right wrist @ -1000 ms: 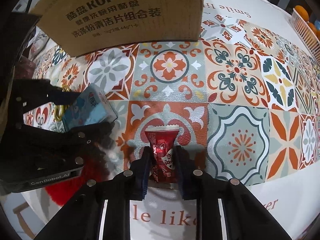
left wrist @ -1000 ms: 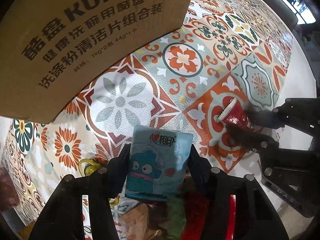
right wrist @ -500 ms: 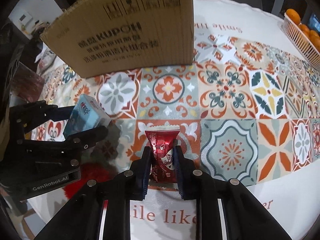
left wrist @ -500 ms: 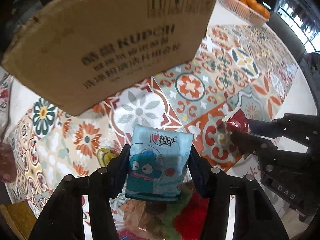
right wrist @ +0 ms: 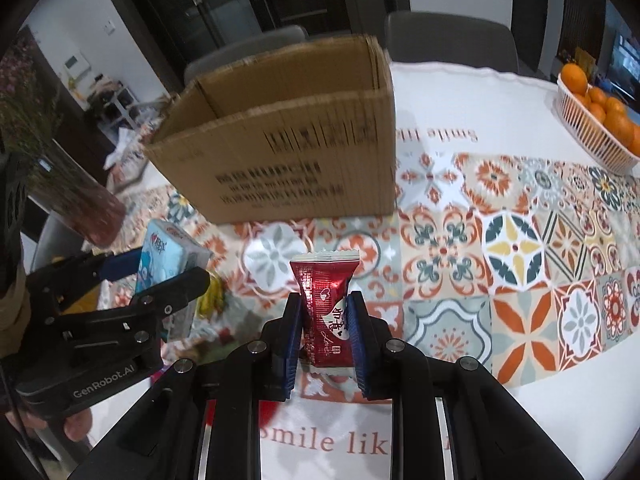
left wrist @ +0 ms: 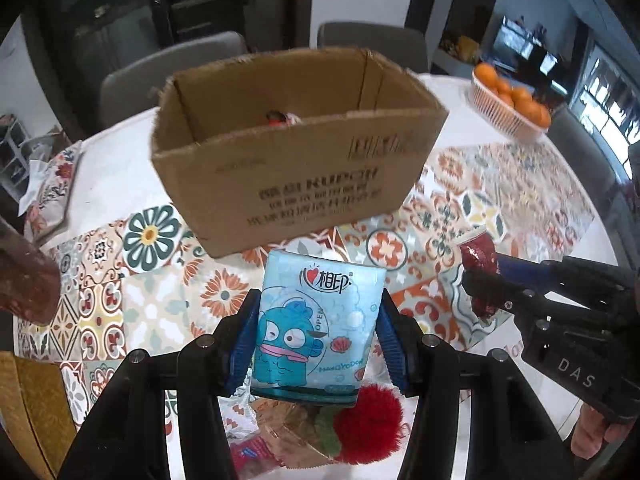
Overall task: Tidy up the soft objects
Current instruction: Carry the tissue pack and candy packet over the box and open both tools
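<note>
The box (left wrist: 296, 184) is matt brown corrugated cardboard with ragged top edges. The tissue pack (left wrist: 316, 324) has a glossy blue plastic wrap; the sachet (right wrist: 326, 312) is shiny red foil with crimped ends. The pompom (left wrist: 370, 424) is fluffy red fibre. The tablecloth (right wrist: 516, 256) looks smooth, slightly sheeny. The basket (right wrist: 588, 136) is white plastic lattice. Both grippers' fingers (left wrist: 244, 340) look like matt black plastic with ribbed blue pads.

This is a home dining room. The round bench (right wrist: 460, 104) wears a white cloth printed with patterned tiles and the words "Smile like". Grey upholstered dining chairs (left wrist: 172, 68) stand round it, a white basket of oranges (right wrist: 592, 132) sits at its edge, and dark glass-fronted cabinets (right wrist: 224, 4) line the wall behind.
</note>
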`<action>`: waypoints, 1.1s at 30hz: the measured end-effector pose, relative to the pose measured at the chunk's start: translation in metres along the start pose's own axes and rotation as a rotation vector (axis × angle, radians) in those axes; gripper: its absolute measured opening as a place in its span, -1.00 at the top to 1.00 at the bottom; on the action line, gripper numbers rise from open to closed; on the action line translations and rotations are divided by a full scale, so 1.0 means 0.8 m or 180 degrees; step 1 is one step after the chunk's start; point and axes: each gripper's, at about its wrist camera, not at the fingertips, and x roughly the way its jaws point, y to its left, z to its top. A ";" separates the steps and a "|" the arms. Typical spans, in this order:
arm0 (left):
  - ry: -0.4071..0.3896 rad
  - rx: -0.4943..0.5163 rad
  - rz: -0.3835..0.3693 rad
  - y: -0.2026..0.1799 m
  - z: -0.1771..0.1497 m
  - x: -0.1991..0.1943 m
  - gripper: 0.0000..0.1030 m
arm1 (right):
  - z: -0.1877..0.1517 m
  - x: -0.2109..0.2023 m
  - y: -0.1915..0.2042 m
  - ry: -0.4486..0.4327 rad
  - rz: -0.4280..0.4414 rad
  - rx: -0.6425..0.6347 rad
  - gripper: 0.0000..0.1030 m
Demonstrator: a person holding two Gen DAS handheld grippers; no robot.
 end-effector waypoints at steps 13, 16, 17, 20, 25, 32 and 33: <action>-0.0428 -0.0274 0.0150 0.008 0.006 -0.063 -0.06 | 0.019 -0.051 0.023 -0.0457 0.0153 -0.0105 0.53; -0.0525 -0.0310 0.0227 0.009 0.006 -0.075 -0.06 | 0.023 -0.060 0.025 -0.0538 0.0190 -0.0110 0.53; -0.0555 -0.0318 0.0246 0.009 0.005 -0.079 -0.06 | 0.024 -0.064 0.025 -0.0575 0.0203 -0.0106 0.53; -0.0666 -0.0355 0.0304 0.010 0.007 -0.092 -0.06 | 0.029 -0.075 0.028 -0.0674 0.0224 -0.0116 0.53; -0.0776 -0.0372 0.0320 0.012 0.017 -0.105 -0.06 | 0.039 -0.091 0.032 -0.0822 0.0254 -0.0140 0.53; -0.0918 -0.0347 0.0387 0.014 0.035 -0.118 -0.06 | 0.055 -0.102 0.036 -0.0940 0.0304 -0.0161 0.53; -0.0932 -0.0339 0.0399 0.014 0.036 -0.119 -0.06 | 0.058 -0.103 0.037 -0.0955 0.0310 -0.0168 0.53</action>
